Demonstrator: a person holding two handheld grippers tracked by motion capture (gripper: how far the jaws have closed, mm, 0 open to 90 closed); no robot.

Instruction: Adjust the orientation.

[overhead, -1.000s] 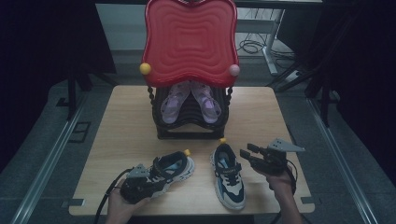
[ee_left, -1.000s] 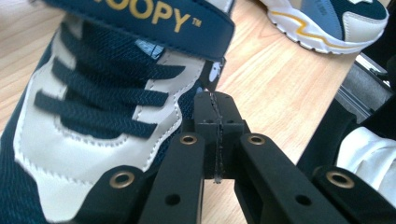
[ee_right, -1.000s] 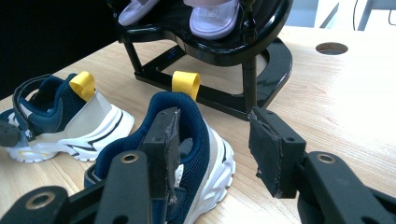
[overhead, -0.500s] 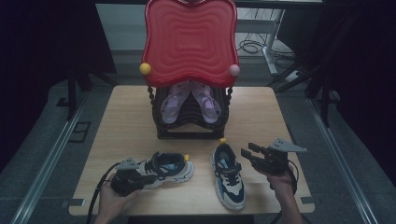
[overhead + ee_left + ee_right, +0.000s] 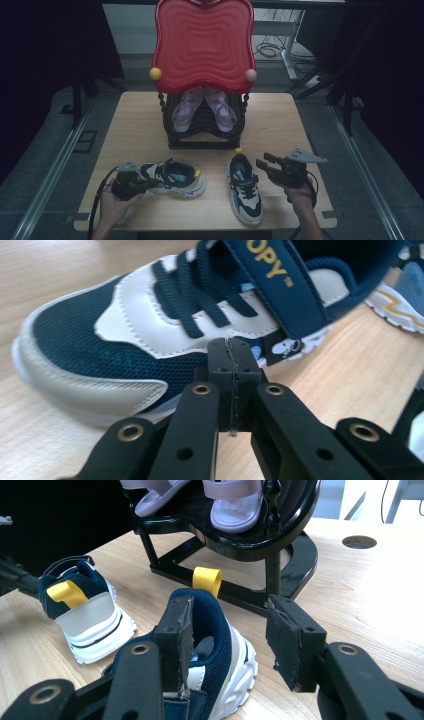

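Sneakers, a navy-and-white child-size pair, sit apart on the near half of a pale wooden table [image 5: 125, 130]. The left sneaker [image 5: 172, 177] lies crosswise with its yellow heel tab pointing right. The right sneaker [image 5: 246, 192] points toward the person, heel toward a black shoe rack [image 5: 205, 135]. That rack stands mid-table, holds pink sandals [image 5: 204, 111], and carries a red wavy top [image 5: 202, 42].

The left gripper [image 5: 131, 185] is at the toe end of the left sneaker. In the left gripper view its jaws are pressed fully together with nothing between them, their tip just against the shoe's side below the laces [image 5: 200, 305]. The right gripper [image 5: 267, 167] hovers just right of the right sneaker's heel. Its jaws stand partly open and empty; in the right gripper view the heel with its yellow tab [image 5: 207, 581] shows partly behind one jaw.

Risks, as a judgement: closed jaws can only nudge, so the left sneaker may swivel or tip instead of sliding straight. A grip on the soft heel collar could slip, or the shoe could catch the rack's lower bar.
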